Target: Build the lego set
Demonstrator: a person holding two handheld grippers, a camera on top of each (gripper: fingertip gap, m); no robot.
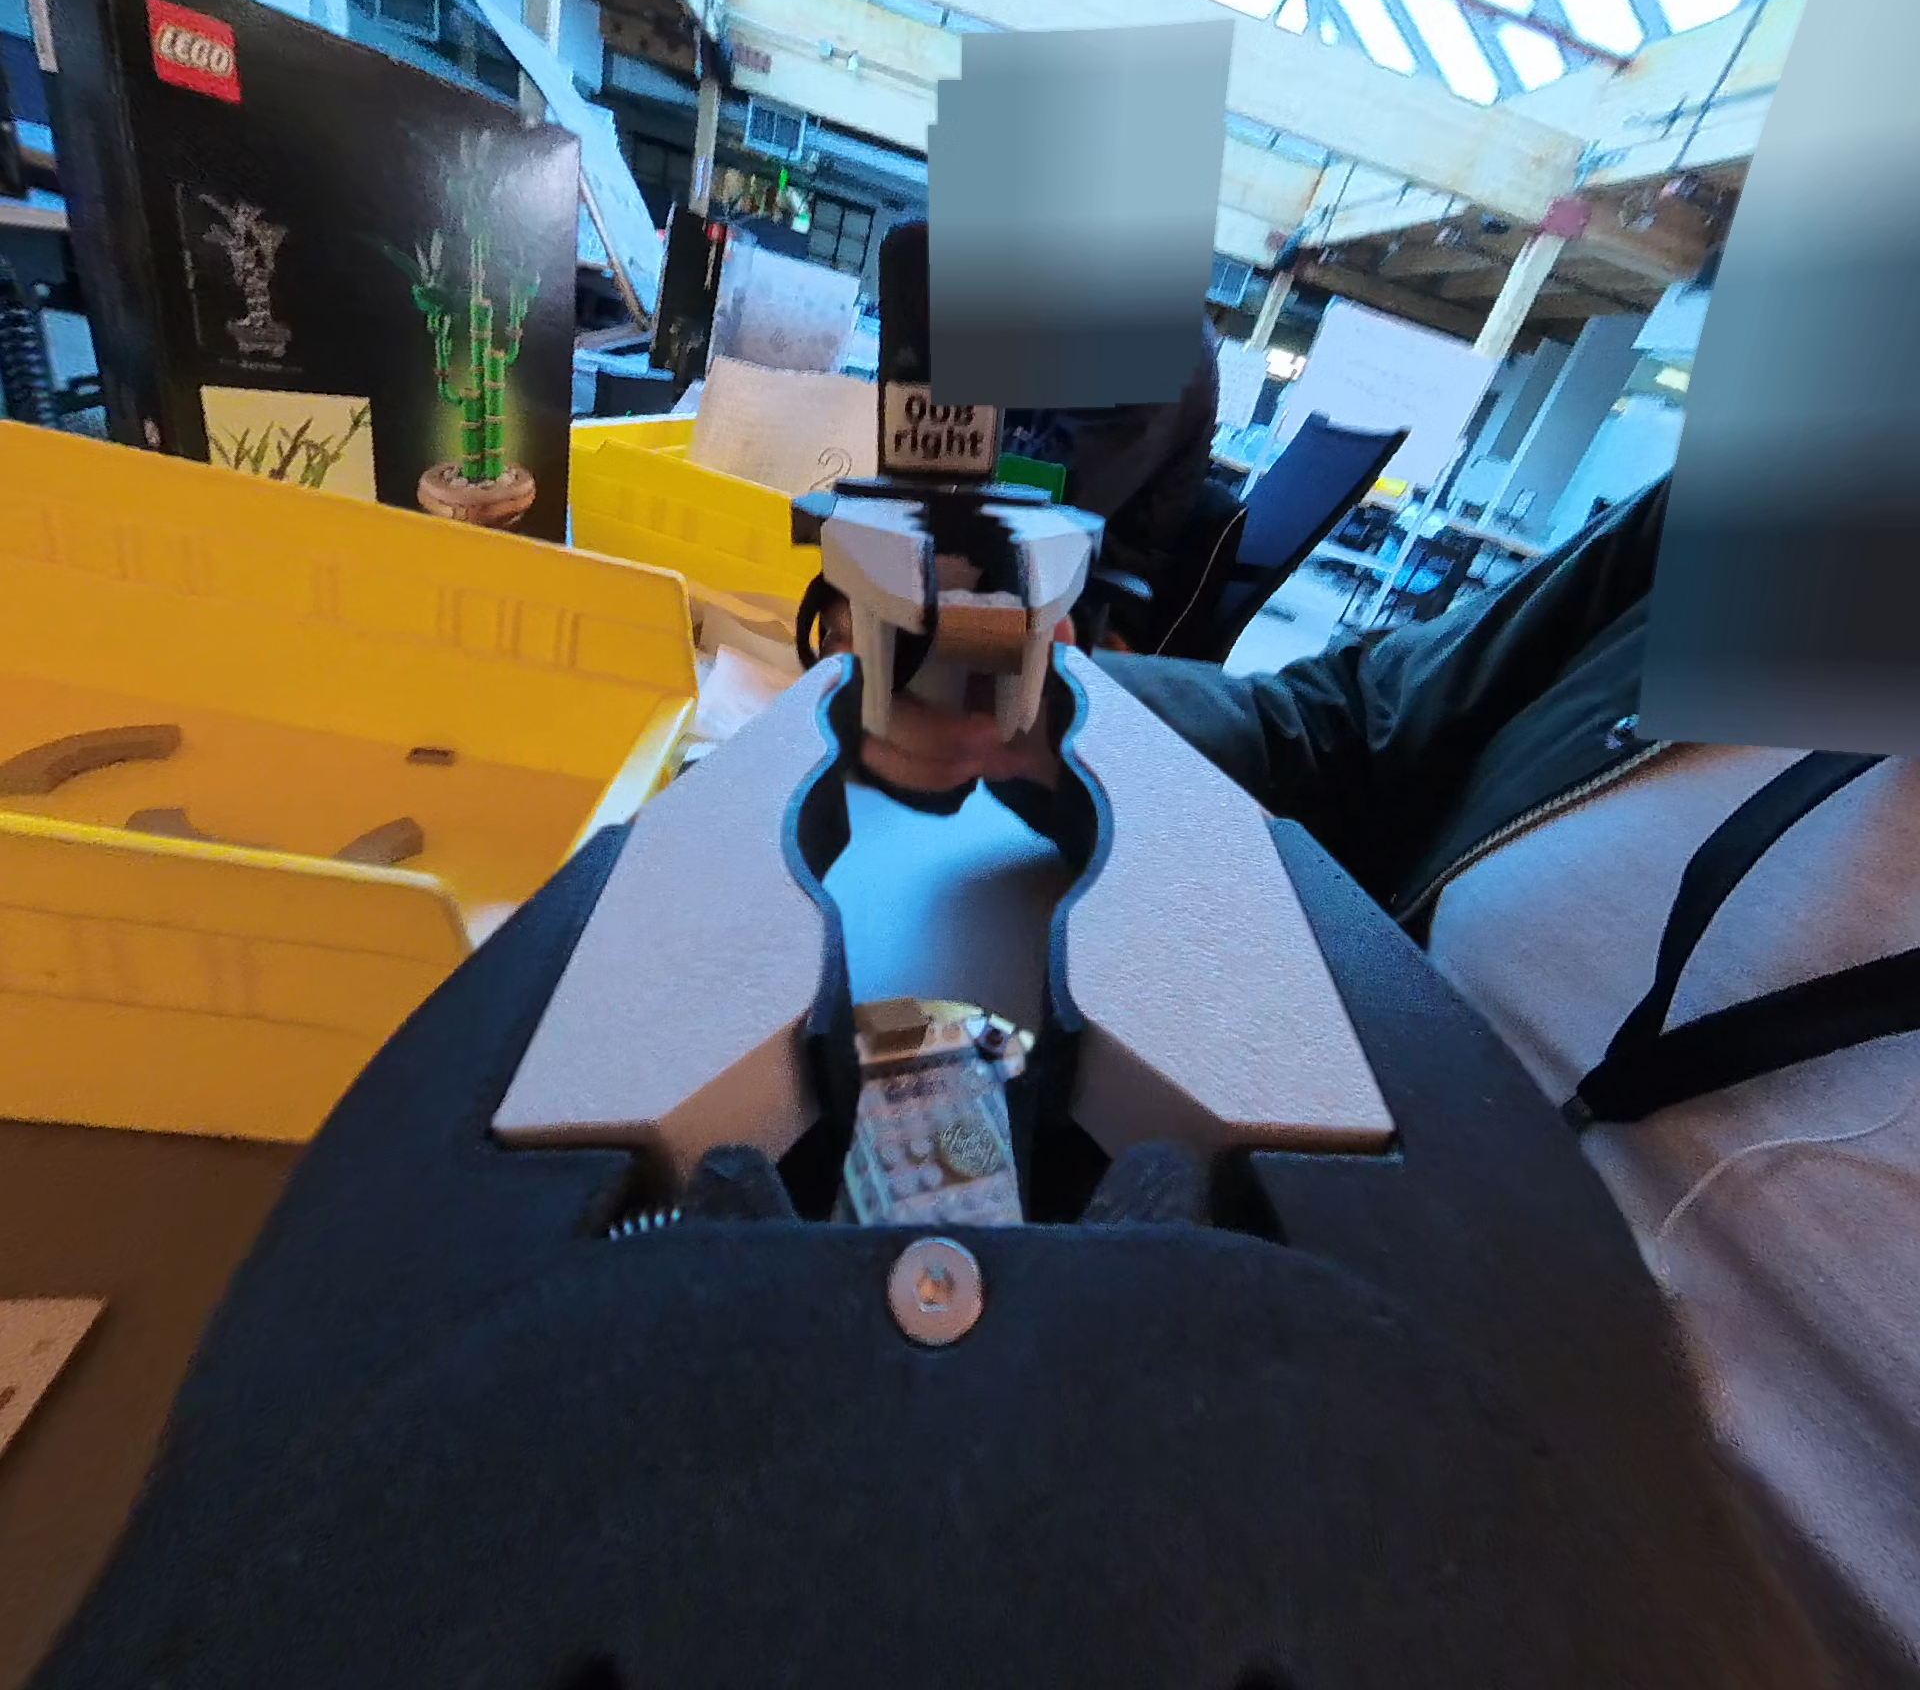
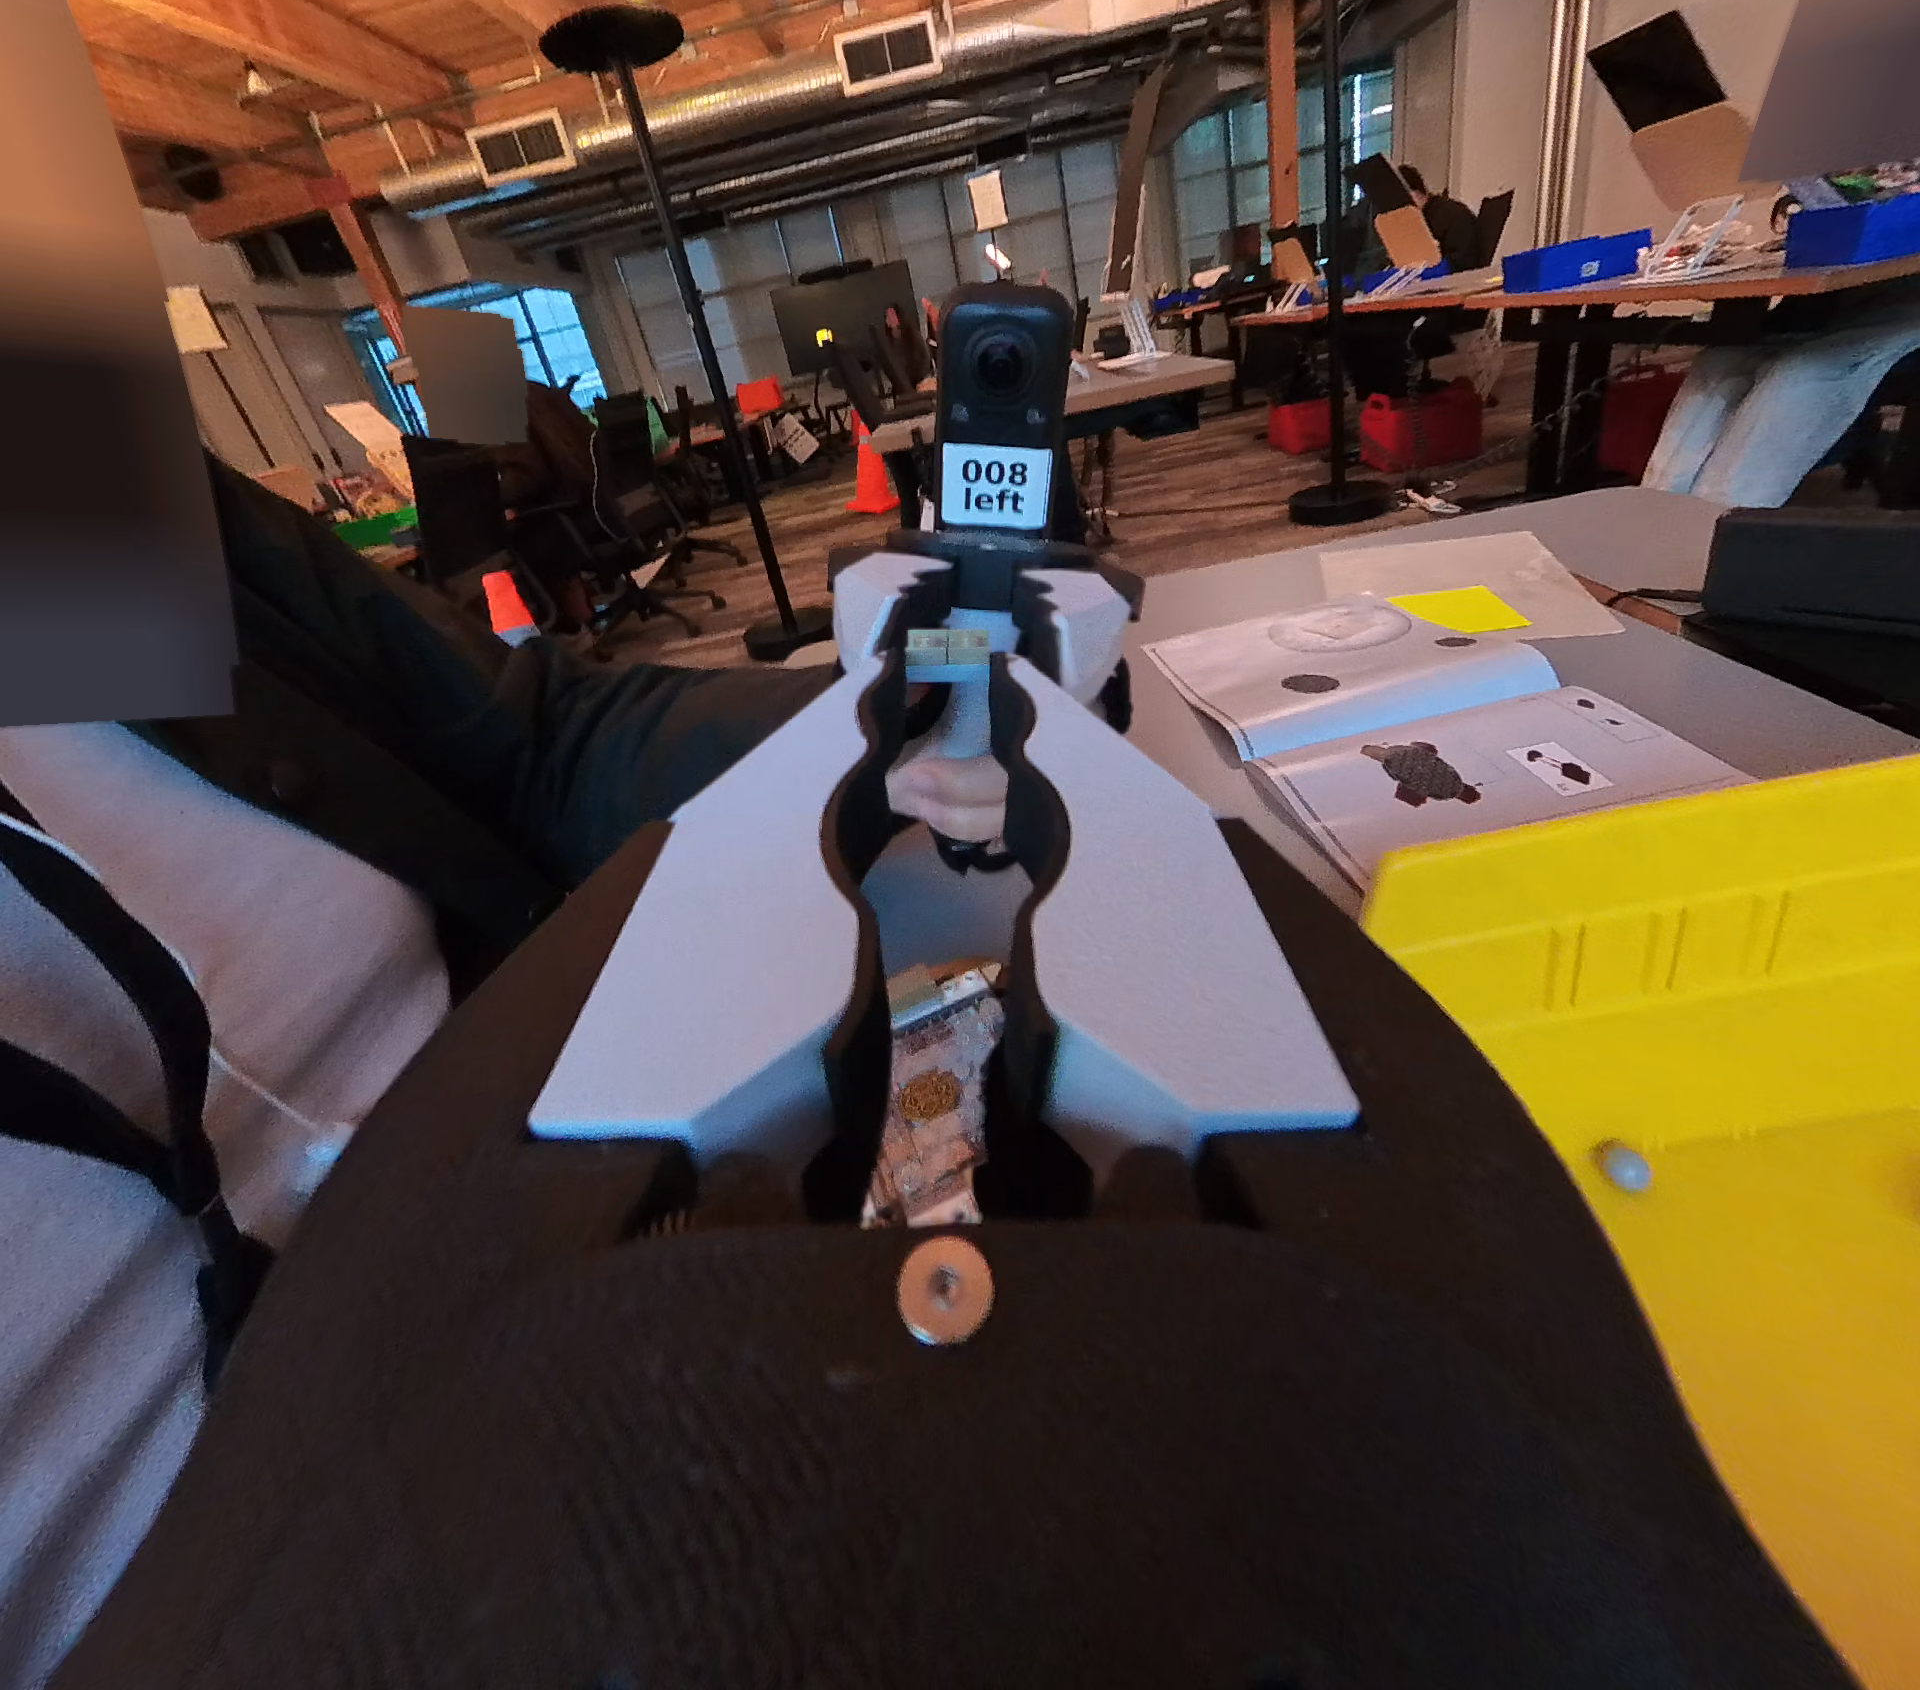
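Note:
Both grippers are raised in the air and face each other tip to tip. My right gripper (image 2: 948,669) is shut on a small tan studded brick (image 2: 948,646). The brick also shows in the left wrist view (image 1: 982,627), between the right gripper's white fingers (image 1: 883,674). My left gripper (image 1: 956,669) has its jaws a little apart, with nothing between its own tips, which sit just short of the brick. In the right wrist view the left gripper (image 2: 971,710) sits right behind the brick, one grey finger showing under it.
A yellow bin (image 1: 343,632) at the left holds brown curved pieces (image 1: 94,752). The black set box (image 1: 312,238) stands behind it. An open instruction booklet (image 2: 1455,736) lies on the grey table (image 2: 1766,705), beside another yellow bin (image 2: 1662,1017). The person's torso is close by. The grippers are tip to tip, or close to it.

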